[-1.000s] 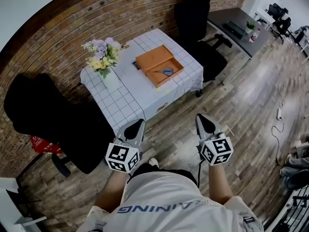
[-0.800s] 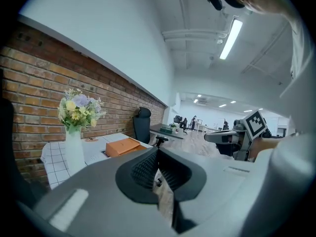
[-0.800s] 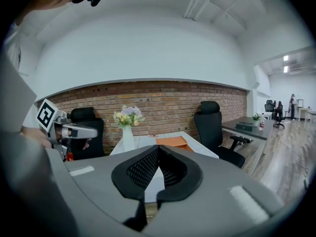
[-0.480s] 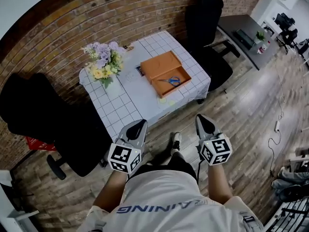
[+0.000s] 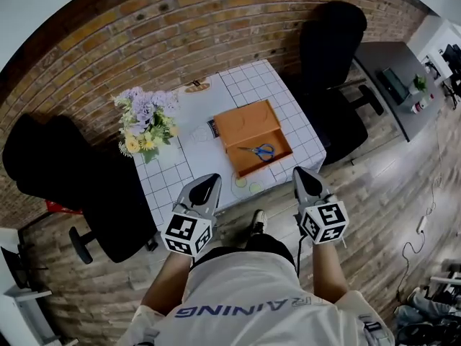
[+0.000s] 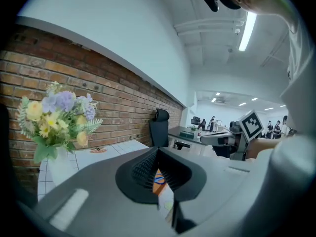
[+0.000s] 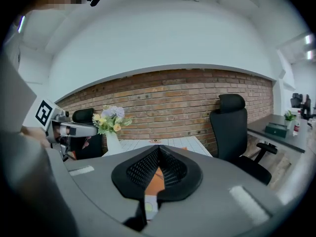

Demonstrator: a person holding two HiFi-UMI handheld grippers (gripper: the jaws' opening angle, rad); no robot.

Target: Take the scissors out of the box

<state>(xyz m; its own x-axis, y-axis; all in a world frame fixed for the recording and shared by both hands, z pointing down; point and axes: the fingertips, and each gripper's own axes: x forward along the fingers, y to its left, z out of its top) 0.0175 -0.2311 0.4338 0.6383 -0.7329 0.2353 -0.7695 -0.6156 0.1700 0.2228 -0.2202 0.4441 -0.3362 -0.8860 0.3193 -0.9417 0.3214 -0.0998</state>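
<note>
Now: left claw [image 5: 211,182], right claw [image 5: 302,173] closed, empty; blue-handled scissors [image 5: 261,151] flat in rectangular orange box [image 5: 245,125].

I make out the orange box [image 5: 248,123] lying open and flat, ahead of both claws and apart from them, roughly midway between the left claw [image 5: 209,182] and the right claw [image 5: 302,173]. The scissors [image 5: 259,151] lie flat in its nearer half. Their blue handles are towards the right claw's side, and the blades point towards the left.
</note>
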